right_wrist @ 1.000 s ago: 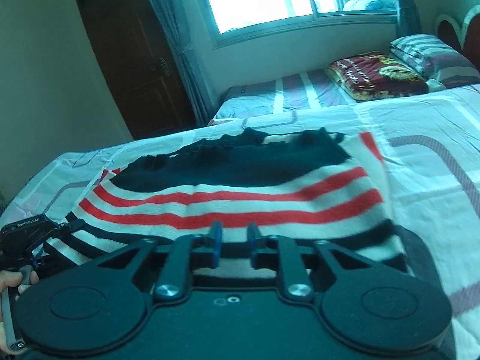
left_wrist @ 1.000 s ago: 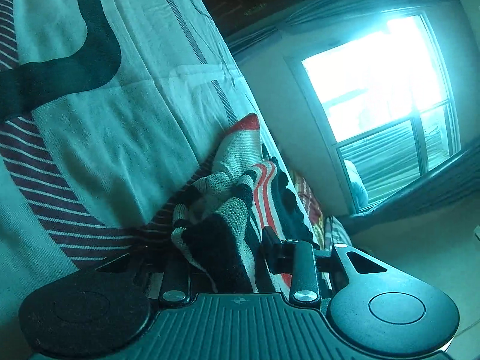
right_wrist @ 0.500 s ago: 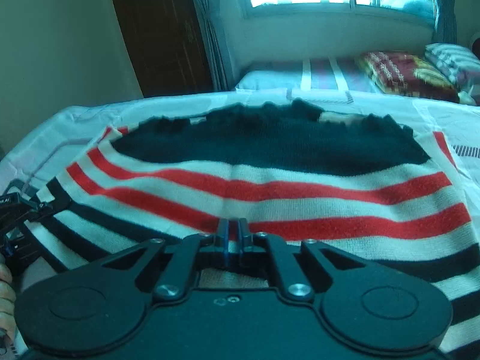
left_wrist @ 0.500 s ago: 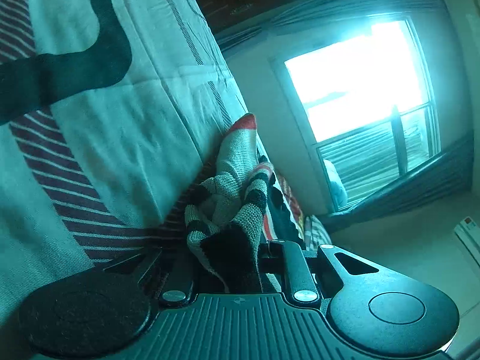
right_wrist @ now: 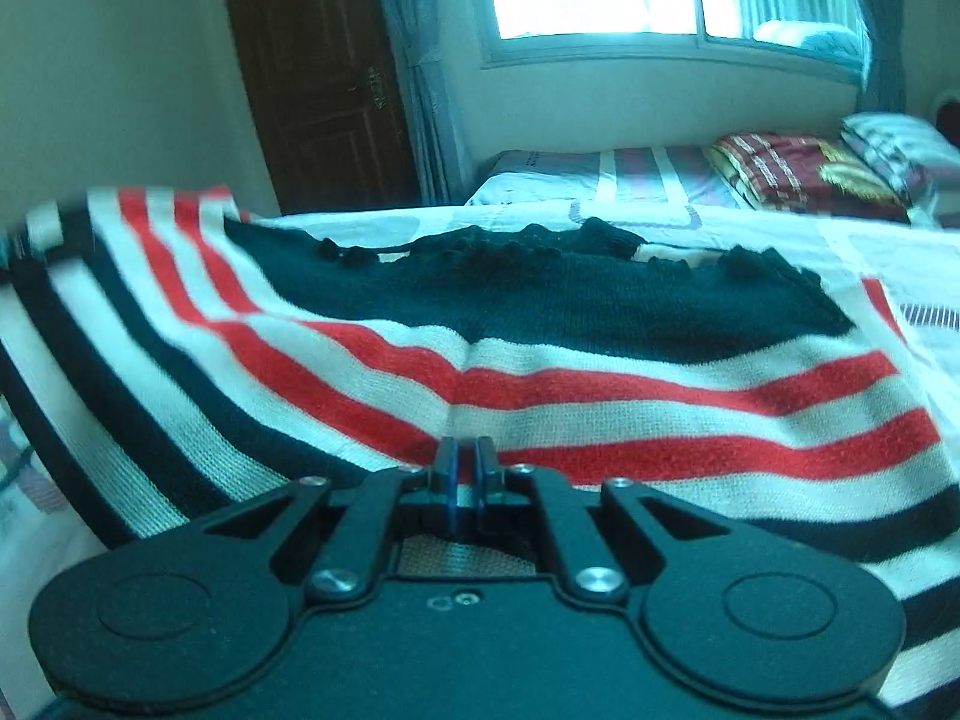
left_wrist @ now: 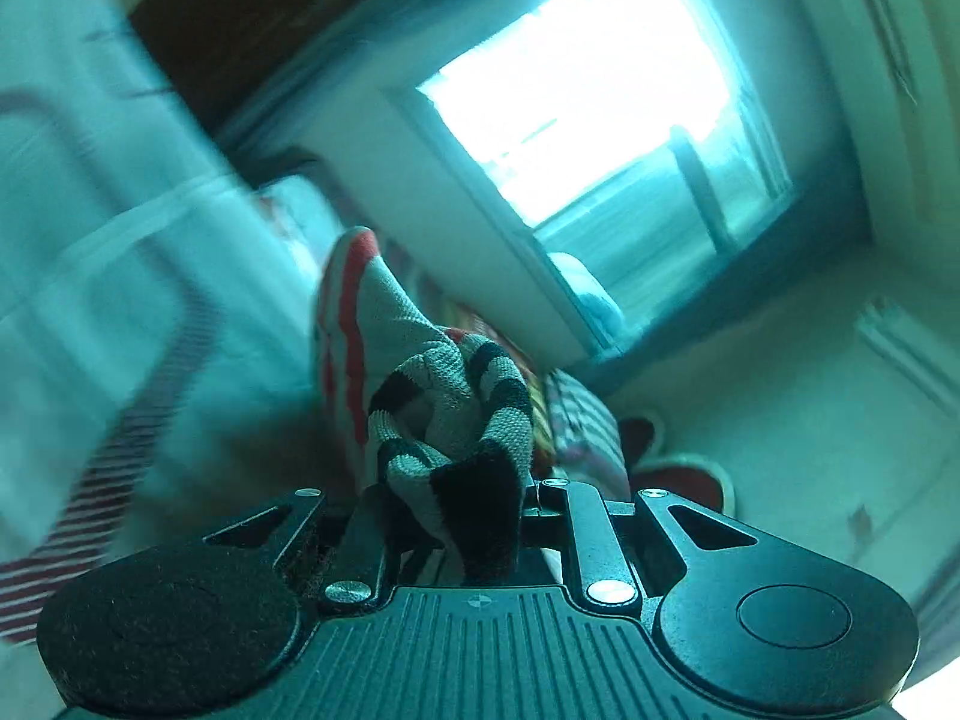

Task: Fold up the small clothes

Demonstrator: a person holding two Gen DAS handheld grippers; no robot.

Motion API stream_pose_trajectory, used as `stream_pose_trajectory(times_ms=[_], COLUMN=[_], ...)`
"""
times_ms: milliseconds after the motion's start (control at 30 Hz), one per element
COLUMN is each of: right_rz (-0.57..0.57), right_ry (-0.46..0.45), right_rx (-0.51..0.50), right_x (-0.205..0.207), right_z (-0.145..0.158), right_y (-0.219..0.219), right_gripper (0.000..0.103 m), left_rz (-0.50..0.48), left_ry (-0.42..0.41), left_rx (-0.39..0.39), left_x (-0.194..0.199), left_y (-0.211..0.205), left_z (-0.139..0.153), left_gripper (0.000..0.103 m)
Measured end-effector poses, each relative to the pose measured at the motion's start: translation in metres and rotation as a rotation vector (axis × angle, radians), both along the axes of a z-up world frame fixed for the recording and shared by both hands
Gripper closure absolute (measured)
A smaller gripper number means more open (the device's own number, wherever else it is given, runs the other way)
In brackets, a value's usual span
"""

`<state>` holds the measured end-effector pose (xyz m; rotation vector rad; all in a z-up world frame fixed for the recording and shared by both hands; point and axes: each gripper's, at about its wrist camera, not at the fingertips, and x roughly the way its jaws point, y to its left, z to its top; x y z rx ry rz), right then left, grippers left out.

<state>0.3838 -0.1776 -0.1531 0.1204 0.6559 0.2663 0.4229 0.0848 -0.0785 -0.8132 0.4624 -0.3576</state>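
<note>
The bed is stretching out ahead of the right gripper, its sheet blurring to streaks in the left wrist view. The striped sweater is lying across it, its near hem running under the gripper body and its left side lifting out of frame, cut off at the edge. Bare sheet is lying open to the right and beyond the dark collar. The right gripper's jaws are pressing together on a fold of the knit. The left gripper, having just been closing, is pinching a bunched corner that is hiding its fingertips.
</note>
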Motion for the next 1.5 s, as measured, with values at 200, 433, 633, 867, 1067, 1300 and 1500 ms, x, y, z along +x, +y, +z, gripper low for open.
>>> stream_pose_trajectory(times_ms=[200, 433, 633, 867, 1067, 1300, 1500], right_rz=[-0.23, -0.464, -0.377, -0.254, -0.3, -0.228, -0.221], right_ry=[0.101, 0.032, 0.042, 0.228, 0.252, 0.046, -0.166], right_rx=[0.559, 1.024, 1.056, 0.982, 0.752, 0.098, 0.023], right_x=[-0.016, -0.105, -0.123, -0.089, -0.042, -0.04, -0.075], right_z=[-0.005, -0.009, 0.01, 0.002, 0.007, 0.046, 0.069], right_y=[-0.086, -0.243, -0.263, -0.204, -0.17, -0.102, -0.111], right_gripper=[0.079, 0.035, 0.033, 0.031, 0.035, 0.082, 0.083], left_rz=[-0.258, -0.544, -0.364, -0.206, -0.218, -0.227, -0.265], left_ry=[-0.016, 0.198, -0.035, 0.175, 0.21, 0.198, 0.138], left_rx=[0.222, 0.405, 0.337, 0.506, 0.429, 0.448, 0.513], left_x=[0.027, 0.033, -0.022, 0.022, 0.016, 0.04, 0.04], left_y=[-0.126, -0.256, -0.177, -0.099, -0.103, -0.129, -0.151], left_z=[0.051, -0.019, 0.037, 0.0, -0.024, -0.038, -0.029], left_gripper=[0.087, 0.049, 0.024, 0.022, 0.022, 0.021, 0.021])
